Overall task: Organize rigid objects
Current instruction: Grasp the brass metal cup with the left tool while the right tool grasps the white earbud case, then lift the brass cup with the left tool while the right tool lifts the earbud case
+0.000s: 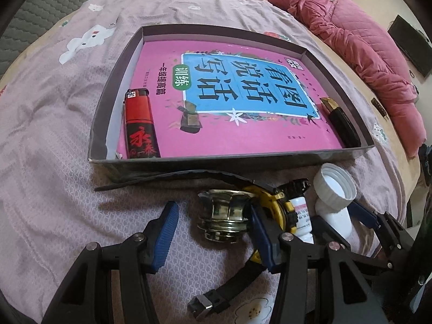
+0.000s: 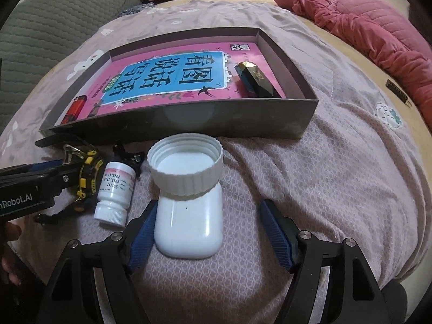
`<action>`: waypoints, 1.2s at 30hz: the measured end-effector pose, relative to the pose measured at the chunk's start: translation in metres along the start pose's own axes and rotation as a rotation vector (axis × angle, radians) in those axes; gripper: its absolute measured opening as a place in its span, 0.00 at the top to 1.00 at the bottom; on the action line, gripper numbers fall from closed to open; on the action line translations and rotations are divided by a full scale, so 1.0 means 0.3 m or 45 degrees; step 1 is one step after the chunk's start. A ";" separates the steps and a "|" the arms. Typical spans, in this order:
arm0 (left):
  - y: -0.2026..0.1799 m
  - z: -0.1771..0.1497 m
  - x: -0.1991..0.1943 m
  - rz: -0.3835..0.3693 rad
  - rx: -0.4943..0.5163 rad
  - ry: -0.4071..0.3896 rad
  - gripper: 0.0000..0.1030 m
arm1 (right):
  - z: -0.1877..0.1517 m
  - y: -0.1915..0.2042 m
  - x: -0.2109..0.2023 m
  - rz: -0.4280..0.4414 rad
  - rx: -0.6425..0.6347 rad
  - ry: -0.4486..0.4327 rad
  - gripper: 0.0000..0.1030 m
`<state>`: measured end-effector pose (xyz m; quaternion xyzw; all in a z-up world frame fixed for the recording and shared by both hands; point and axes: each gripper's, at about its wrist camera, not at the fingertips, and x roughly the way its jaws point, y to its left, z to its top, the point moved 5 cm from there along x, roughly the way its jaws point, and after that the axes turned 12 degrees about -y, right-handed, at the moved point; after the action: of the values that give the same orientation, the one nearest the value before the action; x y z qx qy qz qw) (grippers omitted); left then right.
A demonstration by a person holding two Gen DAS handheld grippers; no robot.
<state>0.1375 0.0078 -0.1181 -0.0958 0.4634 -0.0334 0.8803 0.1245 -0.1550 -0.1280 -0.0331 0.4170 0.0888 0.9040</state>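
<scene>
With the white case [image 2: 189, 224] lying on the bed [image 2: 337, 175] between my right gripper's [image 2: 208, 232] released jaws, I judge pickup is next: close, then carry to the box [image 2: 189, 124]. My left gripper [image 1: 213, 232] straddles the metal cap [image 1: 224, 216], jaws unclenched.

lighter [image 1: 140, 124] in box [image 1: 232, 163], cap [image 2: 186, 168] before

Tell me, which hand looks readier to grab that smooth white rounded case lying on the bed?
The right. The right gripper already has its open jaws on either side of the smooth white rounded case. The left gripper straddles the shiny metal ring-shaped fitting instead.
</scene>
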 end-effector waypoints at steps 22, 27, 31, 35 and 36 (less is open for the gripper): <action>0.010 0.002 0.032 0.025 -0.003 -0.018 0.59 | -0.003 0.006 -0.011 0.139 -0.097 -0.004 0.56; 0.023 -0.007 0.016 0.009 -0.025 -0.017 0.65 | -0.007 -0.018 -0.031 0.160 -0.055 0.020 0.56; 0.022 -0.024 -0.003 -0.011 -0.030 -0.020 0.65 | -0.012 -0.040 -0.048 0.174 -0.022 0.031 0.56; 0.014 -0.041 -0.025 -0.023 -0.022 -0.022 0.65 | -0.016 -0.067 -0.064 0.174 0.008 0.034 0.56; 0.012 -0.043 -0.030 -0.025 -0.022 -0.024 0.65 | -0.017 -0.070 -0.066 0.171 0.019 0.034 0.56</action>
<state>0.1217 0.0108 -0.1184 -0.1081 0.4545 -0.0373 0.8834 0.1122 -0.1790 -0.1165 0.0004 0.4310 0.1459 0.8905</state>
